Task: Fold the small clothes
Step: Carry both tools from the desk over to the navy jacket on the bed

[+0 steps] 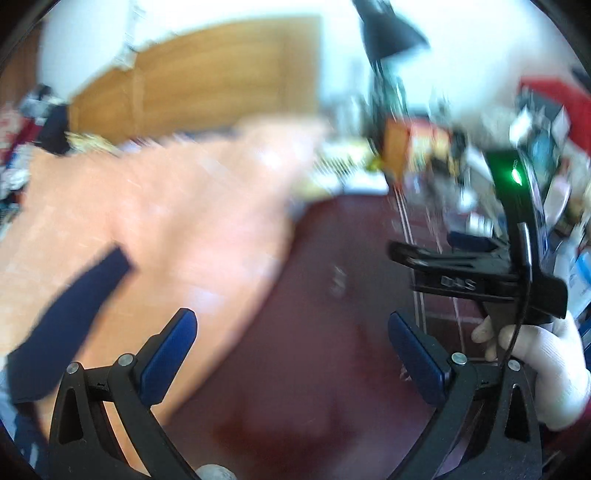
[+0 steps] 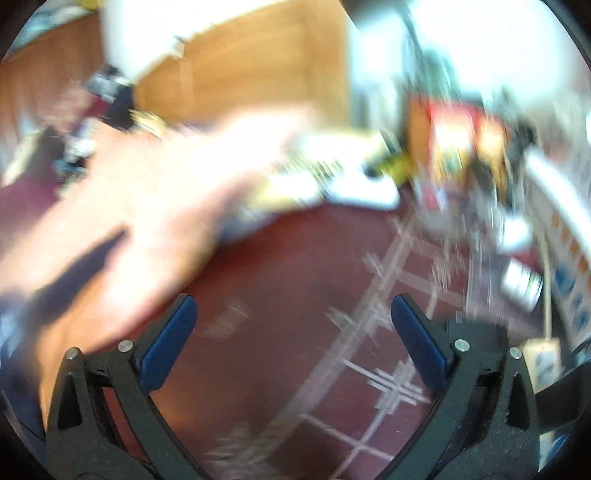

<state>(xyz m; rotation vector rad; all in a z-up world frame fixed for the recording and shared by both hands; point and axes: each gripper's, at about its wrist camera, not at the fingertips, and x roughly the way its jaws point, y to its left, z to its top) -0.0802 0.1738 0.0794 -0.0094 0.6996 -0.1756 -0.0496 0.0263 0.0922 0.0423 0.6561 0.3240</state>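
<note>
1. Although both views are smeared by motion blur, a peach-orange garment [image 1: 177,206] can be made out spread flat over the left half of the scene, on a dark maroon surface [image 1: 314,332]; whether that surface is a tabletop or a rug cannot be told.
2. On the garment's near left part lies a navy strip of cloth [image 1: 70,310], running diagonally; in the right wrist view the same garment [image 2: 129,229] and navy strip [image 2: 74,269] show at the left.
3. Left tool [image 1: 291,350]: its blue-padded fingers [image 1: 168,354] stand wide apart with nothing between them, above the garment's right edge and the maroon surface.
4. Right tool [image 2: 293,332]: its fingers are likewise spread wide and empty, over maroon ground crossed by pale grid lines [image 2: 391,376].
5. In the left wrist view the right tool's black body [image 1: 491,280] appears at the right, with a green light [image 1: 515,175] lit on it, held by a hand in a white glove [image 1: 546,369].
6. Farther back stand a wooden panel [image 1: 207,81], a black lamp shade [image 1: 388,29] and a blurred jumble of objects [image 1: 443,155].
</note>
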